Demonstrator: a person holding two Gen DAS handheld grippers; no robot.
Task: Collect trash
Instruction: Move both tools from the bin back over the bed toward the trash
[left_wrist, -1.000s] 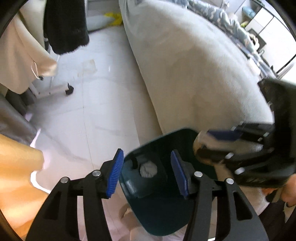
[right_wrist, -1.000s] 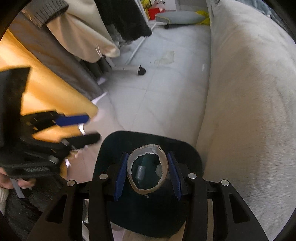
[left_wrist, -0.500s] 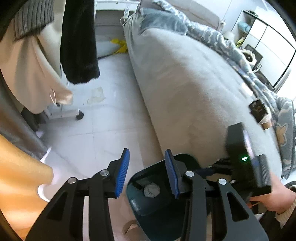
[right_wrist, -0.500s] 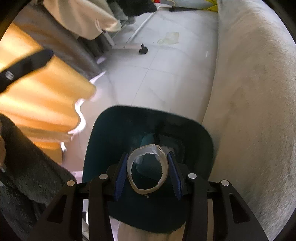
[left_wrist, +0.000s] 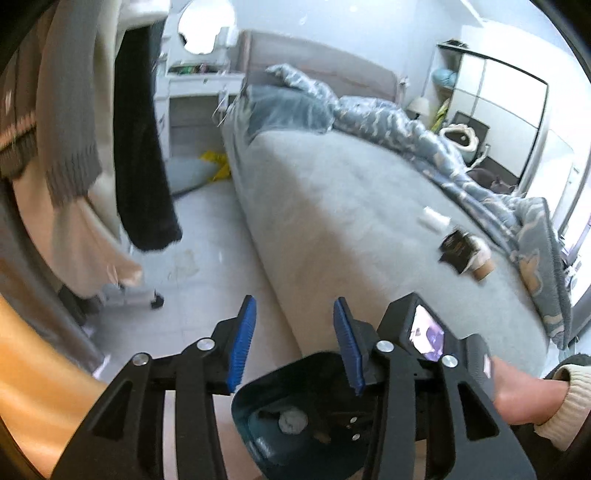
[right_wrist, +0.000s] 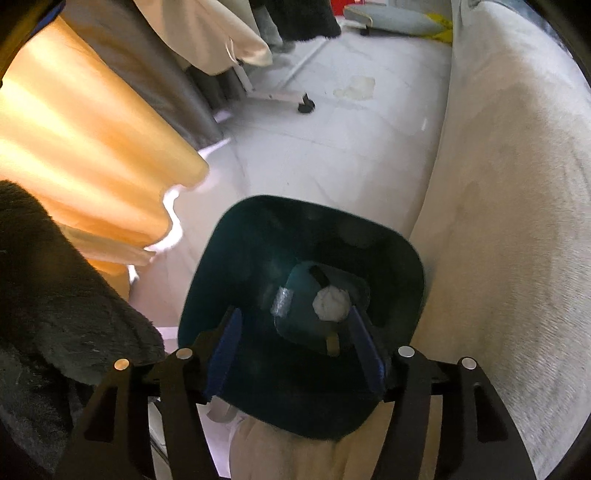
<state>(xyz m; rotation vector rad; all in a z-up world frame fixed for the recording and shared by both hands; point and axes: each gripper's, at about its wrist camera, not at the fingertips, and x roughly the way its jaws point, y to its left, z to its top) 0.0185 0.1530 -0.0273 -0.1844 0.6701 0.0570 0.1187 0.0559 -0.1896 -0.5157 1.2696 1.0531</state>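
The right gripper (right_wrist: 295, 345) points steeply down over the dark teal bin (right_wrist: 413, 266), its blue pads spread and nothing between them; the jaws have just been opening, and the cardboard ring they pinched half a second ago is gone from them. A brown sliver at 6 o'clock on the bin floor, just beside a white paper wad (right_wrist: 330, 303), may be that ring on edge, though it is too small to be sure. A scrap of clear tape (right_wrist: 281, 302) lies at 9 o'clock from the wad.

The left gripper (left_wrist: 293, 343) is raised and aimed across the bed (left_wrist: 351, 206), jaws parted and empty, having just widened a little. Beneath it, at 6 o'clock in its view, the bin (left_wrist: 258, 402) sits on the floor against the bed, the right gripper's black body and the person's hand (left_wrist: 517, 395) over it at 4 o'clock.

Out on the grey bedcover, at 2 o'clock from the left gripper, more litter waits: a dark torn wrapper (left_wrist: 458, 246) touching a brown paper cup or tube (left_wrist: 483, 268), and a small white crumpled piece (left_wrist: 432, 218) just beyond them. A rumpled blue quilt (left_wrist: 388, 122) runs along the far side.

Judged from this, the collecting is partway through: some pieces are in the bin, at least three on the bed are still to fetch, and the left gripper looks set to go for them.
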